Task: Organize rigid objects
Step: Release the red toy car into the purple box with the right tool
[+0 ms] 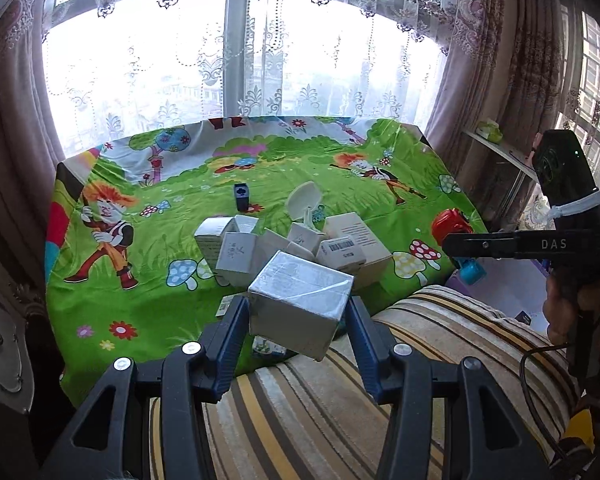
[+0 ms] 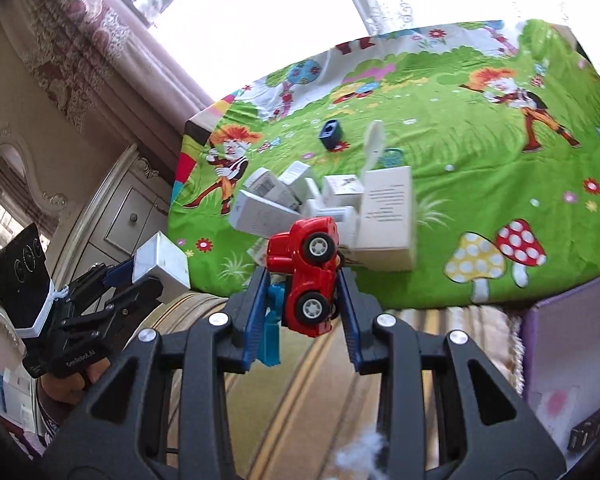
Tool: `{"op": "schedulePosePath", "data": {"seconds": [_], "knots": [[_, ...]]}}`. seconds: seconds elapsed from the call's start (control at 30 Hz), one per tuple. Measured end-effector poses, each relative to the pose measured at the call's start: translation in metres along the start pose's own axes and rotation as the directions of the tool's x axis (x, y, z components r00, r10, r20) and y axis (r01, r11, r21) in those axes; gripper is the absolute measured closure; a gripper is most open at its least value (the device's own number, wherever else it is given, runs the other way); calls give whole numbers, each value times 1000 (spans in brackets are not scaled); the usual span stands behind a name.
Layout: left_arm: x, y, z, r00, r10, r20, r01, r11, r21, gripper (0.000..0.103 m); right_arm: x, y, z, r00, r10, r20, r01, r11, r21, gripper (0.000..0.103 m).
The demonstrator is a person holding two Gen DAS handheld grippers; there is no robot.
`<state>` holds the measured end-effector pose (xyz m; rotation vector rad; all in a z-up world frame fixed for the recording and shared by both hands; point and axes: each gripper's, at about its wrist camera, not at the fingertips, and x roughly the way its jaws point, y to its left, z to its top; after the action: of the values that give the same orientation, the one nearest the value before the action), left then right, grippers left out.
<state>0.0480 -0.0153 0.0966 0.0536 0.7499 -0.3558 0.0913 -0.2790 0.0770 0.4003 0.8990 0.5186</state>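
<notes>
Green cartoon-printed cloth (image 1: 188, 312) covers the surface, its near edge meeting a striped cushion (image 1: 440, 332) below both claws. The far and right parts of the cloth lie open. In the middle sits a heap of white boxes (image 1: 284, 244), touching and overlapping, so their count is hard to make out. A dark blue cube (image 2: 331, 133) stands alone beyond the heap.

The left claw (image 1: 298, 312) is clamped on a silvery-white box (image 1: 300, 300), lifted clear of the cloth and tilted, in front of the heap. The right claw (image 2: 304, 292) is clamped on a red toy car (image 2: 306, 274), turned on its side with two wheels facing the camera, held over the cloth's near edge just before the heap. A blue piece (image 2: 272, 332) hangs beside the car; what it is I cannot tell. At right a purple box (image 2: 572, 356) is cut off by the frame.
</notes>
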Motion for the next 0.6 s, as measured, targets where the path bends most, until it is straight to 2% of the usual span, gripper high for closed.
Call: {"op": "schedulePosePath", "data": {"seconds": [0.17, 0.47, 0.6], "knots": [[7, -30, 3, 999, -44, -12, 45, 998, 43, 52, -34, -51, -16, 999, -27, 17, 25, 995, 101, 65], [11, -66, 5, 997, -72, -35, 75, 992, 103, 52, -62, -123, -34, 996, 70, 58, -83, 957, 277, 65], [14, -76, 9, 996, -80, -46, 85, 989, 122, 52, -70, -139, -35, 992, 107, 71, -123, 948, 293, 64]]}}
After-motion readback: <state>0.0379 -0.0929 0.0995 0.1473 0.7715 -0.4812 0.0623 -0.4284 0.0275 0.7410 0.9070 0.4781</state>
